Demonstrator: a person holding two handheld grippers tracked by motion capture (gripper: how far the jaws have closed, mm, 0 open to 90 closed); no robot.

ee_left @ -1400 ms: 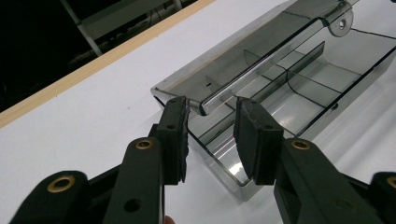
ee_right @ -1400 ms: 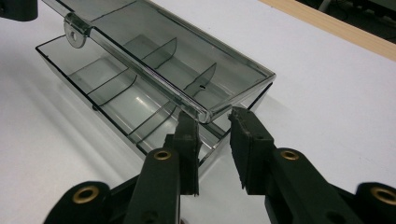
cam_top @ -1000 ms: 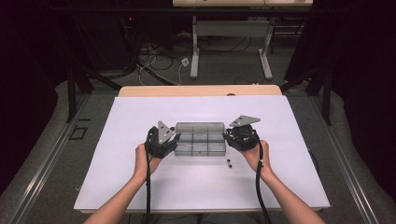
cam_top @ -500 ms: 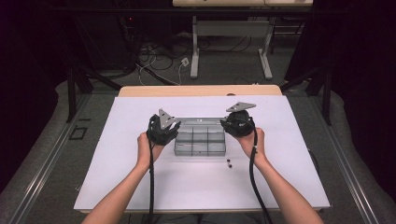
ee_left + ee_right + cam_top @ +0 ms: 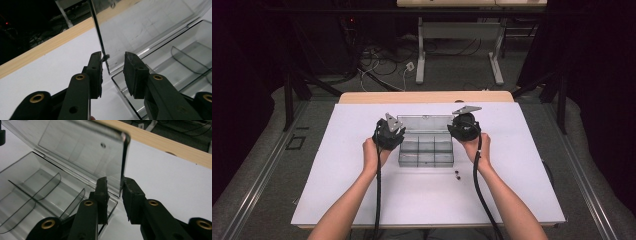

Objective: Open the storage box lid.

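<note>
— How is the compartment box point(image 5: 426, 150) looking?
— It is being seen as clear, smoke-tinted plastic, glossy and smooth; its raised lid point(image 5: 75, 147) is showing fine scratches (most plainly in the left gripper view), and light is being reflected along the edges.

— And the grippers?
— The left gripper point(image 5: 113, 72) and the right gripper point(image 5: 115, 195) are being shown in matt black plastic, slightly grainy at the pads, with brass-coloured metal rivets glinting. A dull grey plate is being carried on each.

— The table point(image 5: 337, 165)?
— A matt white, smooth top is being presented, with a pale wood strip point(image 5: 427, 97) edging it.
</note>
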